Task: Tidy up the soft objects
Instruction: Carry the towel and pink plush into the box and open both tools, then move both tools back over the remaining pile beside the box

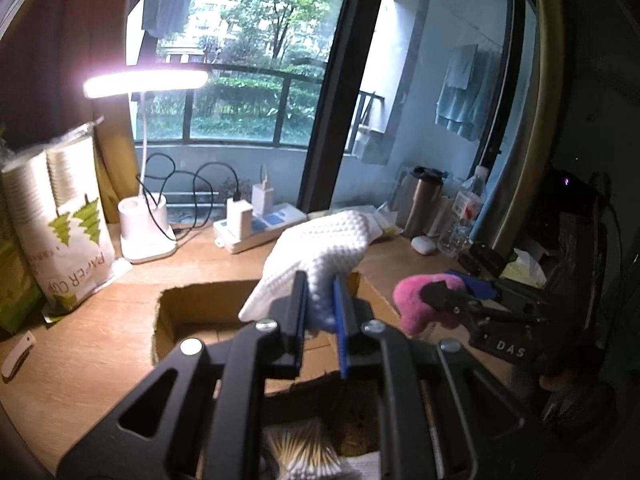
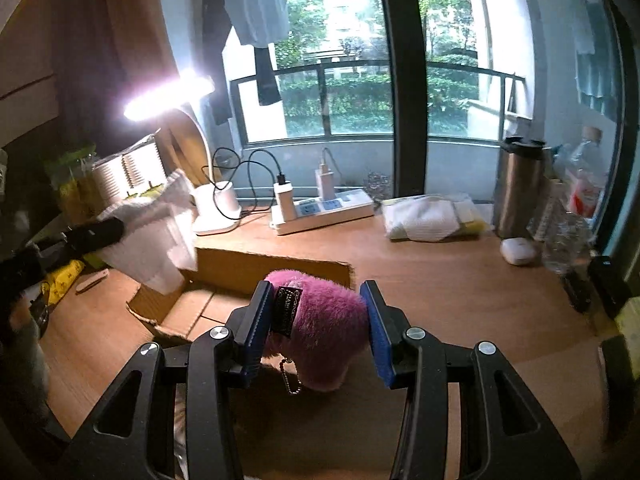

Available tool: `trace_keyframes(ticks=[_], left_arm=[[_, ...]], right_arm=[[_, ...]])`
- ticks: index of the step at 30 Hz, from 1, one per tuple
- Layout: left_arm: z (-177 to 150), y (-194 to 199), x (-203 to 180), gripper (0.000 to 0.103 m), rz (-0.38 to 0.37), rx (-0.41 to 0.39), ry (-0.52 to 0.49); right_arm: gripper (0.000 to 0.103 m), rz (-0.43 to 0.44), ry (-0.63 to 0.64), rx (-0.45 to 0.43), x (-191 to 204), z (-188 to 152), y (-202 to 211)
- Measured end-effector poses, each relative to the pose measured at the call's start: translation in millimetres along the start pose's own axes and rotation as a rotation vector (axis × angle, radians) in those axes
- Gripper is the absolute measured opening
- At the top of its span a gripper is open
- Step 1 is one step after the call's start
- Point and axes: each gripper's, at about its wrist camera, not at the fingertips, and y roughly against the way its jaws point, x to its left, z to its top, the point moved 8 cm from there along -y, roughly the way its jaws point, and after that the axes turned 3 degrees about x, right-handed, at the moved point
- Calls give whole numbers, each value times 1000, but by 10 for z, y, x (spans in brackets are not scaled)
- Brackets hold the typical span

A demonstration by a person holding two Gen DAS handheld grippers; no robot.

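Note:
My left gripper [image 1: 320,292] is shut on a white dimpled soft pad [image 1: 320,248] and holds it above an open cardboard box [image 1: 192,300]. My right gripper [image 2: 316,300] is shut on a pink fluffy plush [image 2: 320,320] with a black label and a small ball chain, held over the box's near right part [image 2: 240,268]. The plush and right gripper also show in the left wrist view [image 1: 428,300], to the right of the box. The white pad and left gripper show at the left of the right wrist view [image 2: 152,240].
On the wooden desk [image 2: 440,280] stand a lit desk lamp [image 1: 144,232], a power strip with chargers [image 2: 324,208], a pack of paper cups [image 1: 68,220], a steel tumbler [image 2: 516,188], a white earbud case [image 2: 518,251], a bag of white cloths [image 2: 428,218] and plastic bottles [image 2: 568,240].

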Motion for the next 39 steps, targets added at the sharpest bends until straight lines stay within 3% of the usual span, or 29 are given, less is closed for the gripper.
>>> trace_keyframes(ticks=[12, 22, 26, 28, 30, 31, 33, 39], left_arm=[[-409, -590, 24, 12, 20, 125, 50], [-307, -557, -17, 13, 26, 89, 25], [-366, -604, -21, 15, 40, 129, 18], [-370, -553, -6, 25, 63, 115, 19], [-363, -491, 11, 36, 84, 100, 23], [-346, -440, 20, 53, 89, 88, 27], [-305, -296, 39, 69, 87, 45, 47], [-200, 93, 24, 70, 100, -32, 55]], right_arm=[[48, 74, -10, 102, 87, -130, -568], [48, 92, 65, 137, 227, -99, -664], [56, 83, 66, 156, 211, -151, -678], [68, 83, 58, 154, 202, -163, -643], [73, 83, 54, 139, 188, -162, -581], [74, 78, 54, 133, 177, -161, -542], [75, 60, 55, 113, 146, -151, -440], [75, 1, 69, 48, 3, -103, 12]])
